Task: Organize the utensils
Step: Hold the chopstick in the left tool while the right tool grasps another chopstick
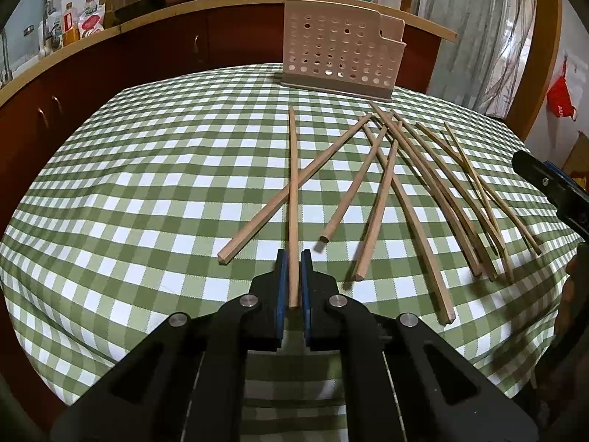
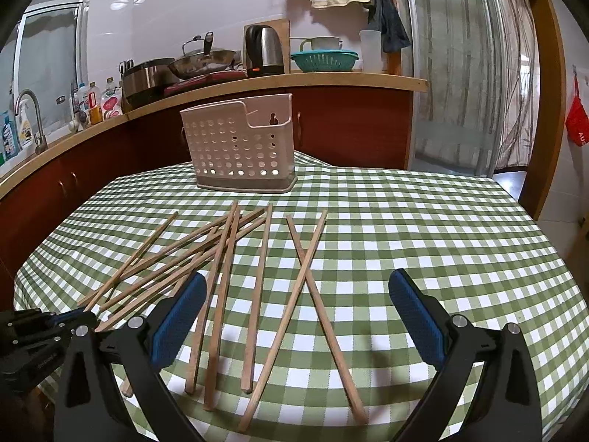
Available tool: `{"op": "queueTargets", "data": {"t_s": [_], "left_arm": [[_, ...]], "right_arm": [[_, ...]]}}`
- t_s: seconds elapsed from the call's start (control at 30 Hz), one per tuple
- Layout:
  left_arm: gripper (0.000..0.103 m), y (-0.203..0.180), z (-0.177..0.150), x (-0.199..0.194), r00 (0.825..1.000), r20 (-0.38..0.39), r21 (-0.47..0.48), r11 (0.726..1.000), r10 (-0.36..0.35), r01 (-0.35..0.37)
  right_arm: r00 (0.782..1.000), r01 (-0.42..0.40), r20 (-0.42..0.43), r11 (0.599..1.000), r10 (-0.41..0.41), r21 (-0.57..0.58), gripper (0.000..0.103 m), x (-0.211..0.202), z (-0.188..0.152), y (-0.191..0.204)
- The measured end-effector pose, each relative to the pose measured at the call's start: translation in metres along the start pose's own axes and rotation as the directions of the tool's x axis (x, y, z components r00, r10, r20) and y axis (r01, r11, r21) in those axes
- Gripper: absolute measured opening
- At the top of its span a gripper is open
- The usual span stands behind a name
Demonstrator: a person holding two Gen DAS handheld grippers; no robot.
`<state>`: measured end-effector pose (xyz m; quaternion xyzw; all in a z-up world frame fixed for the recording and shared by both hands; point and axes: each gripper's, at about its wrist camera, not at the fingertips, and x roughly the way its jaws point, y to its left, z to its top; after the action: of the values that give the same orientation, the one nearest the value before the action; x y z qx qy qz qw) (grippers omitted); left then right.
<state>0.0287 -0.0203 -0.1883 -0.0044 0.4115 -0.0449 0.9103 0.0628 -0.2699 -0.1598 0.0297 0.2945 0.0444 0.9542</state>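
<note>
Several wooden chopsticks (image 1: 383,199) lie scattered on the green checked tablecloth (image 1: 147,184). My left gripper (image 1: 293,258) is shut on the near end of one chopstick (image 1: 293,184) that points away toward the perforated beige utensil holder (image 1: 340,51) at the table's far side. In the right wrist view the chopsticks (image 2: 257,276) lie fanned out below my right gripper (image 2: 298,287), which is wide open and empty above them. The holder (image 2: 239,147) stands upright beyond them. The left gripper (image 2: 48,326) shows at the lower left of that view.
A wooden counter (image 2: 257,81) with red cabinets runs behind the table, carrying a kettle (image 2: 265,51), a wok, a teal colander and bottles. A glass sliding door (image 2: 452,73) is at the right. The right gripper's body (image 1: 552,188) shows at the left wrist view's right edge.
</note>
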Motion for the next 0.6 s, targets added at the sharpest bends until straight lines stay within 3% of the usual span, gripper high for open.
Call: {"op": "queueTargets", "data": {"t_s": [0.3, 0.6], "left_arm": [[0.008, -0.001, -0.0018, -0.0055, 0.997, 0.069, 0.014, 1.0, 0.02, -0.021], [0.007, 0.0, -0.0049, -0.0028, 0.997, 0.076, 0.015, 1.0, 0.018, -0.019]], "right_arm": [[1.0, -0.012, -0.001, 1.0, 0.012, -0.004, 0.097, 0.001, -0.0043, 0.0013], [1.0, -0.021, 0.001, 1.0, 0.021, -0.008, 0.096, 0.0009, -0.0091, 0.0026]]}}
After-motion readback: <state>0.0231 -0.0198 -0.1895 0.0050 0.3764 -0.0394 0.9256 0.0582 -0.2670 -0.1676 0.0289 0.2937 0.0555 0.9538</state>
